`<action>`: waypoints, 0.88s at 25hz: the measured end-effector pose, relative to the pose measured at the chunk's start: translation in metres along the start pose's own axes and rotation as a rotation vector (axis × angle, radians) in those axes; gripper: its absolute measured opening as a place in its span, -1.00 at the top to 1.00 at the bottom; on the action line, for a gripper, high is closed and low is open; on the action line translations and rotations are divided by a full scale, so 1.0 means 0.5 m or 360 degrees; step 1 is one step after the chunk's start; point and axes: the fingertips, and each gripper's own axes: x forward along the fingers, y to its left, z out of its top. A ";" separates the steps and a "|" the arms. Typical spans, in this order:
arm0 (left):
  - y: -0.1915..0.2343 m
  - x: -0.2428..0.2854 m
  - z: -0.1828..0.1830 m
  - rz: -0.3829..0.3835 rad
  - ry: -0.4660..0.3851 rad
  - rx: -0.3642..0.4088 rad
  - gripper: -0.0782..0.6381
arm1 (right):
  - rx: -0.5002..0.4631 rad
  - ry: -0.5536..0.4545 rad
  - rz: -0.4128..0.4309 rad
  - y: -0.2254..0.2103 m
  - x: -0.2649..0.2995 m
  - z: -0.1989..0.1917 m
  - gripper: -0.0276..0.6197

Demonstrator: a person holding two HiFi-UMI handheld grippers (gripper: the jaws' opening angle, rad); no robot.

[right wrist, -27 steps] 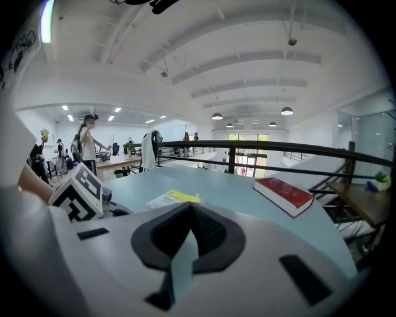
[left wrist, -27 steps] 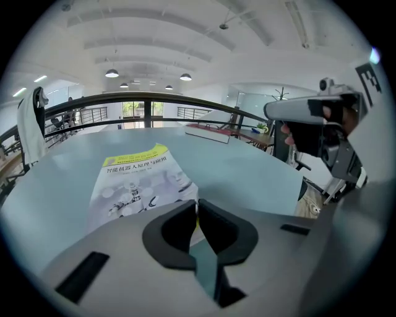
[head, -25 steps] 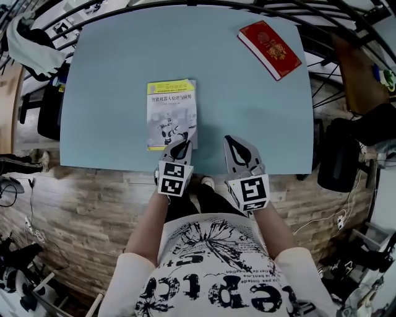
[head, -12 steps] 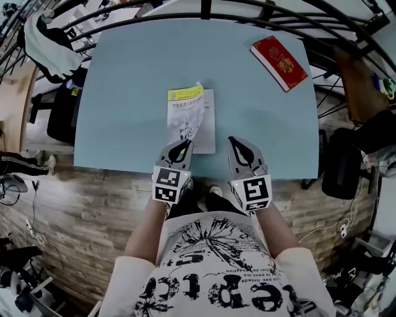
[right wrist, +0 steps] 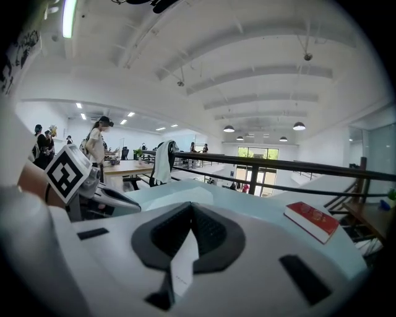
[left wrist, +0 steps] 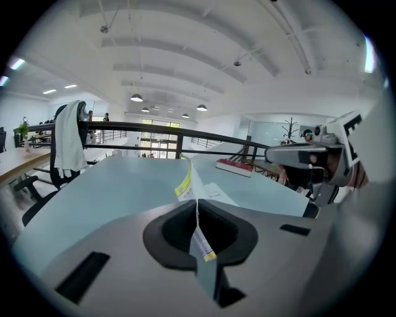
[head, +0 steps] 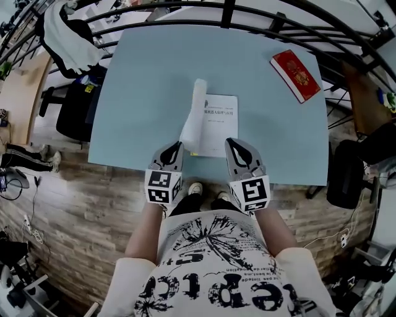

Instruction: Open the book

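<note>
The book lies on the light blue table near its front edge, with a white inner page facing up. Its yellow-and-white cover stands lifted and curled over the left side. My left gripper is shut on the cover's near edge; in the left gripper view the cover runs up from between the jaws of the left gripper. My right gripper is at the book's near right corner. In the right gripper view a white page is pinched in the right gripper.
A red book lies at the table's far right corner, also visible as the red book. A black railing runs behind the table. A white garment hangs over a chair at the back left. A black bag stands right.
The cover lay flat a second ago; it now stands raised and curled leftward. The left gripper has moved up and left with it. The right gripper stays at the near right corner.
</note>
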 end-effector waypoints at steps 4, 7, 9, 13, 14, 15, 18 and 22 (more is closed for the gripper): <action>0.082 -0.028 -0.029 0.0102 0.0015 -0.0065 0.71 | -0.0017 -0.0003 0.0026 0.047 0.034 0.011 0.88; 0.136 -0.046 -0.064 0.0162 0.0043 -0.0109 0.71 | -0.0017 0.0000 0.0039 0.079 0.057 0.011 0.88; 0.167 -0.052 -0.091 0.0196 0.0076 -0.0132 0.71 | -0.0012 0.0011 0.0048 0.097 0.072 0.007 0.88; 0.214 -0.050 -0.138 0.0216 0.0150 -0.0137 0.71 | -0.0007 0.0034 0.0056 0.124 0.104 -0.004 0.88; 0.221 -0.048 -0.149 0.0212 0.0167 -0.0140 0.71 | -0.0001 0.0041 0.0057 0.130 0.110 -0.007 0.88; 0.226 -0.043 -0.160 0.0209 0.0185 -0.0146 0.71 | 0.0007 0.0047 0.0058 0.136 0.116 -0.010 0.88; 0.240 -0.025 -0.196 0.0219 0.0259 -0.0175 0.71 | 0.0016 0.0066 0.0060 0.148 0.127 -0.023 0.88; 0.252 -0.006 -0.236 0.0231 0.0349 -0.0269 0.70 | 0.0005 0.0083 0.0056 0.157 0.126 -0.039 0.88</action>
